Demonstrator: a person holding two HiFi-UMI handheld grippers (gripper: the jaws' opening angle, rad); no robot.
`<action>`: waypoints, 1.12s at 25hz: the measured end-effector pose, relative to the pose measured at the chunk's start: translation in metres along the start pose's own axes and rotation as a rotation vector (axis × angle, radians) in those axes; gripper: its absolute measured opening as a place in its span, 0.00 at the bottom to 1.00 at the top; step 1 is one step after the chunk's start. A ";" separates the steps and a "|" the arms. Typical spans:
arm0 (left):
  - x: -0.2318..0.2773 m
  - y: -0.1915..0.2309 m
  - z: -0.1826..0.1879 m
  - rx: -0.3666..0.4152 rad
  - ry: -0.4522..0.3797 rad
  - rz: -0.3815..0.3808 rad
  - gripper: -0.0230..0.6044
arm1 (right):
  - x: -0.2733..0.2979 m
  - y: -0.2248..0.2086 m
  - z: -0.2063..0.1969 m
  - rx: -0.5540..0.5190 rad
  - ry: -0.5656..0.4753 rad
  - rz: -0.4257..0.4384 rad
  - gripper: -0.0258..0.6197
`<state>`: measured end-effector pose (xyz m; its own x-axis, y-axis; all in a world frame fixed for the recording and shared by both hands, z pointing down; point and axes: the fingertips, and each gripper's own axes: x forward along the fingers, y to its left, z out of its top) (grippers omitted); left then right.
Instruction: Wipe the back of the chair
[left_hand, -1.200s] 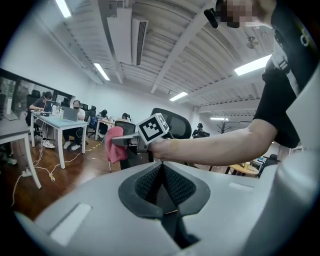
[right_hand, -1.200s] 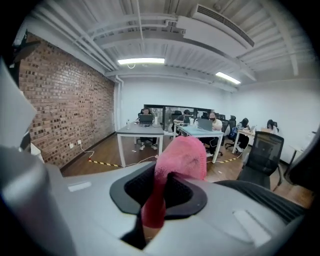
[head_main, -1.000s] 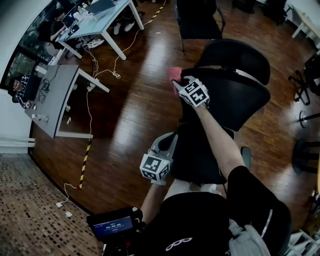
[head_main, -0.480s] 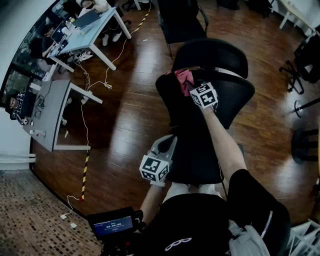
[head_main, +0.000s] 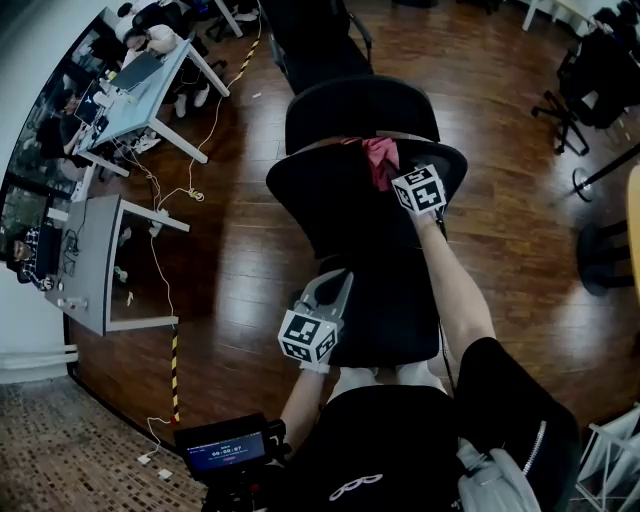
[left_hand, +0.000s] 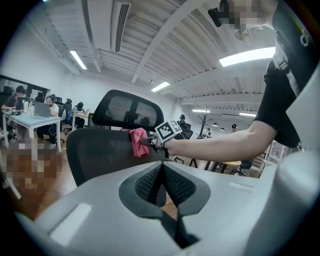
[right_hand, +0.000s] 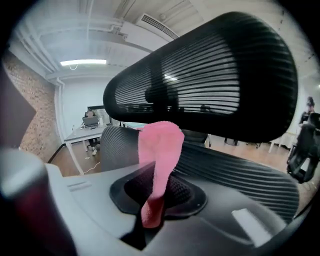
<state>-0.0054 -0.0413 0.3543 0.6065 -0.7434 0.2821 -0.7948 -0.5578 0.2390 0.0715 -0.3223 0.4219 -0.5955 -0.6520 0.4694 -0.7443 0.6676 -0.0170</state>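
Note:
A black office chair stands in front of me, with its mesh backrest (head_main: 335, 205) below its headrest (head_main: 360, 105). My right gripper (head_main: 393, 172) is shut on a pink cloth (head_main: 381, 160) and presses it on the backrest's top edge, right of the middle, under the headrest. In the right gripper view the pink cloth (right_hand: 159, 150) rises from the shut jaws against the ribbed backrest (right_hand: 230, 172). My left gripper (head_main: 336, 282) hangs low by the seat's left edge, shut with nothing in it. From the left gripper view I see the pink cloth (left_hand: 139, 142) and the backrest (left_hand: 100, 155).
A light blue desk (head_main: 150, 75) with people and a grey table (head_main: 90, 260) stand at the left. Cables and yellow-black tape (head_main: 173, 370) lie on the wooden floor. Another black chair (head_main: 320, 40) is behind the headrest, and more chairs (head_main: 600, 60) stand at the right.
My right gripper has slid the pink cloth along the backrest's top from its left end towards the right. The left gripper has stayed where it was.

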 end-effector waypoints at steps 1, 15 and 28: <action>0.004 -0.004 0.001 0.004 0.003 -0.008 0.02 | -0.007 -0.009 -0.003 0.007 -0.001 -0.013 0.10; 0.058 -0.063 0.003 0.020 0.016 -0.110 0.02 | -0.106 -0.126 -0.057 0.082 0.011 -0.183 0.10; 0.045 -0.069 0.000 -0.031 -0.039 -0.080 0.02 | -0.179 -0.199 -0.113 0.183 0.106 -0.470 0.10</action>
<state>0.0771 -0.0359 0.3509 0.6664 -0.7109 0.2248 -0.7424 -0.6047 0.2886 0.3606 -0.2977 0.4414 -0.1566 -0.8200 0.5505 -0.9706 0.2308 0.0676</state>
